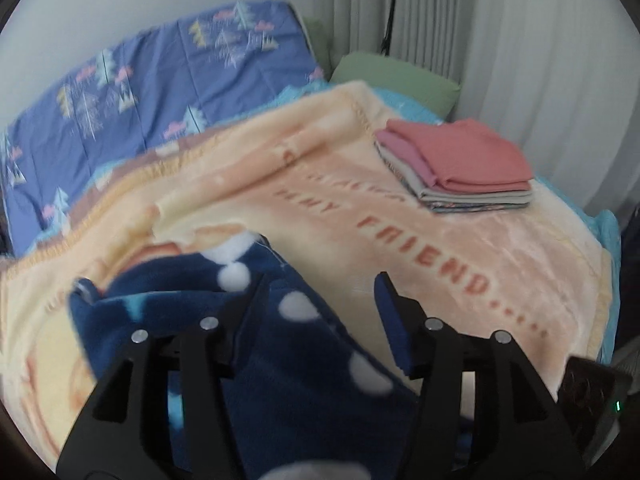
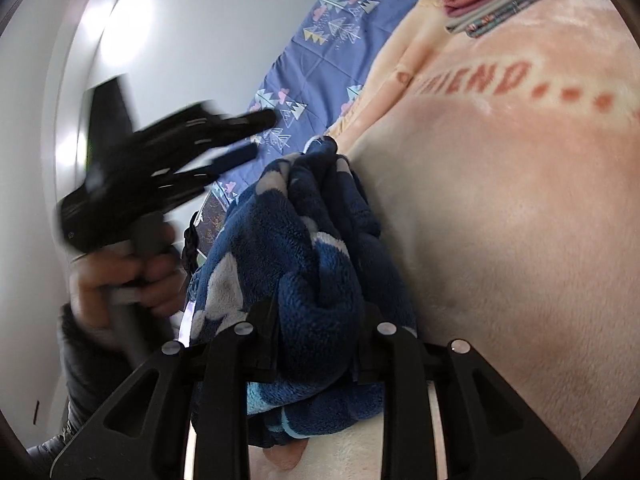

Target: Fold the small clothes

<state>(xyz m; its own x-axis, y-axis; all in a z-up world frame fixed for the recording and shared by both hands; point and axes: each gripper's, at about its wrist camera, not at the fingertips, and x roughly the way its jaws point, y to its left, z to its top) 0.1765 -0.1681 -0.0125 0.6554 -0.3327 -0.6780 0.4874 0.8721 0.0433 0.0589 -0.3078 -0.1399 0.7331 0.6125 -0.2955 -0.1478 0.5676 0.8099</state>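
The navy fleece garment (image 2: 312, 264) is bunched near the left edge of the peach blanket (image 2: 520, 240) and is clamped between the narrowly closed fingers of the right gripper (image 2: 320, 344). The left gripper (image 1: 320, 320) is seen with fingers wide apart; fleece is draped across them, not pinched. A folded stack (image 1: 460, 164) is noted toward the blanket's far right corner.

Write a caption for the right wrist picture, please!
Right hand-held gripper clamps a bunched navy fleece garment over the peach blanket.
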